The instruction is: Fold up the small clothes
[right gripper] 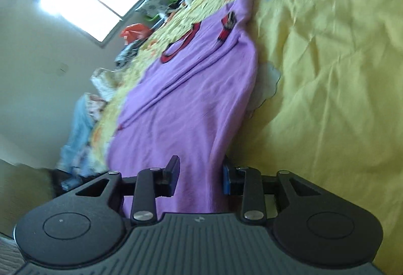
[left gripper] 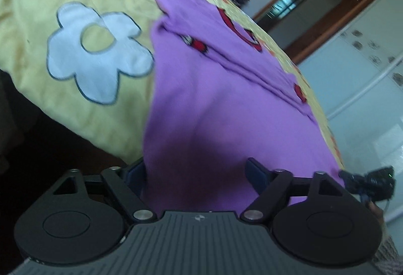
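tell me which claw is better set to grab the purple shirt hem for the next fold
Probably the right claw: its fingers closely flank a bunched edge of the purple shirt, so a short squeeze should grip it. The left claw stands wider over flat cloth, with nothing gathered to pinch.

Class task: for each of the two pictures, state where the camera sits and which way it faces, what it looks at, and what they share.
Left wrist view: sits on the left gripper, looking along its fingers over the purple garment on the yellow flowered bedspread, toward a wardrobe.
Right wrist view: sits on the right gripper, looking along the garment toward a window.
Shared: the garment with red trim and the bedspread.
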